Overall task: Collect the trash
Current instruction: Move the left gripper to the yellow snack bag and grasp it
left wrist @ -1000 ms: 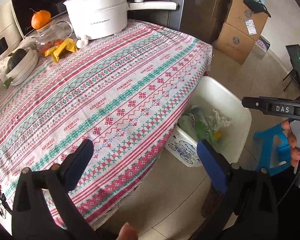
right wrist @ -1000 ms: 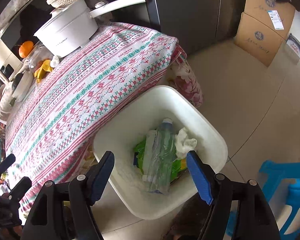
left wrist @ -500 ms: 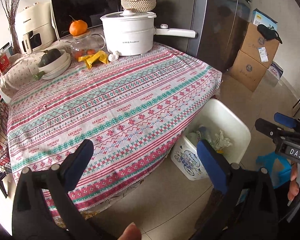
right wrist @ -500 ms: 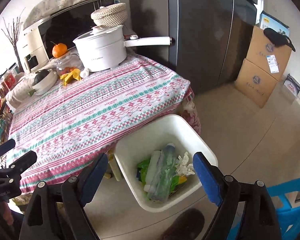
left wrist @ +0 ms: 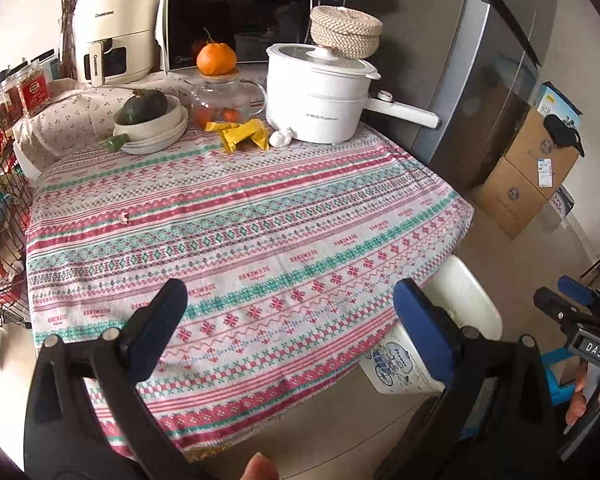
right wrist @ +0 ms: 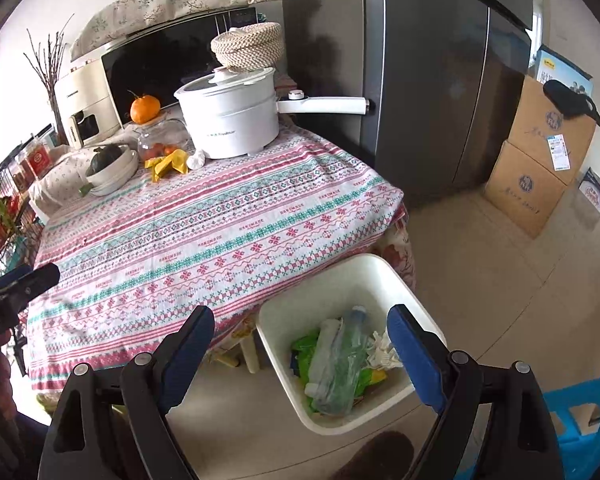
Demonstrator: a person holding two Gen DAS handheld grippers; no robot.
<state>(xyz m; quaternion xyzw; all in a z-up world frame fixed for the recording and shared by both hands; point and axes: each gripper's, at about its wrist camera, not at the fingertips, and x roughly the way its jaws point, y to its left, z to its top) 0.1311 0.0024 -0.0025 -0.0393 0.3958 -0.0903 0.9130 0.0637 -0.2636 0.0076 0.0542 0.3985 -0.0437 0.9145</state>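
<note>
both grippers gape empty; yellow wrapper beside pot; bin below.

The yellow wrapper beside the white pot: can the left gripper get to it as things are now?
Probably yes. The left gripper is open and empty, and only bare tablecloth lies between it and the yellow wrapper. The white pot and glass jar stand close behind it.

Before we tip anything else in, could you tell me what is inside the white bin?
The white bin holds a clear plastic bottle, green wrappers and crumpled white tissue. Whatever lies beneath them is covered.
</note>
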